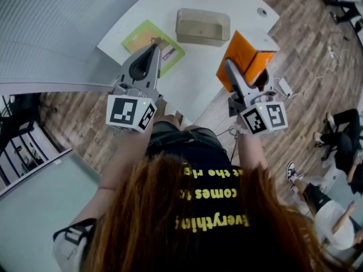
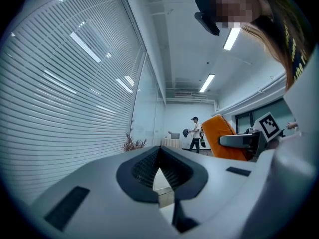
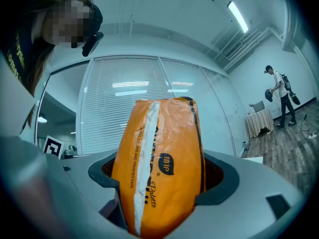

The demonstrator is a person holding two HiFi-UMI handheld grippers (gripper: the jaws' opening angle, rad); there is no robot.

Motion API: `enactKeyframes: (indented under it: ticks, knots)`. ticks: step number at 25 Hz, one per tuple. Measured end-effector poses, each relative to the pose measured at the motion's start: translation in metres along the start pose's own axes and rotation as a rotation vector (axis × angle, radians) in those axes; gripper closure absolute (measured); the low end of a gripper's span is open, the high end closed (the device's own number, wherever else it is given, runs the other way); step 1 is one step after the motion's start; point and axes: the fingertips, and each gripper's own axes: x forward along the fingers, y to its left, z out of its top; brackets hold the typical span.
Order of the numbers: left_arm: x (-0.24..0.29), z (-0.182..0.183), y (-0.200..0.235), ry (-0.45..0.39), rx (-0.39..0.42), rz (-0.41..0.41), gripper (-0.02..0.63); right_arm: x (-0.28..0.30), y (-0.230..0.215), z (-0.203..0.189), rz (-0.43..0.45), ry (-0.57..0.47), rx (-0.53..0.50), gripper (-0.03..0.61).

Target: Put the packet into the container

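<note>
My right gripper [image 1: 232,68] is shut on an orange packet [image 1: 250,56], holding it upright in the air off the right edge of the white table [image 1: 195,72]. In the right gripper view the packet [image 3: 163,153] fills the space between the jaws of that gripper [image 3: 160,176], with its white seam facing the camera. A tan rectangular container [image 1: 202,35] stands on the table, ahead and left of the packet. My left gripper [image 1: 153,51] hovers over the table's near left part; its jaws meet at the tips with nothing between them [image 2: 159,152].
A green sheet [image 1: 142,34] with a small item on it lies on the table just past the left gripper. A small round fitting [image 1: 261,12] sits at the table's far right. Seated people [image 1: 340,130] and a cable with a white adapter [image 1: 283,87] occupy the wooden floor at right.
</note>
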Motion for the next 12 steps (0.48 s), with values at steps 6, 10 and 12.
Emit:
enactKeyframes:
  ticks: [6,10,12]
  knots:
    - [0.024,0.004,0.016,-0.012,-0.015,-0.033,0.612,0.023,-0.001,0.004,-0.019,0.009,-0.019,0.167]
    - [0.040,0.003,0.032,-0.011,-0.035,-0.044,0.612,0.045,-0.004,0.005,-0.031,0.020,-0.030,0.167]
    - [0.046,0.001,0.039,-0.009,-0.040,-0.048,0.612,0.055,-0.005,0.003,-0.034,0.024,-0.035,0.167]
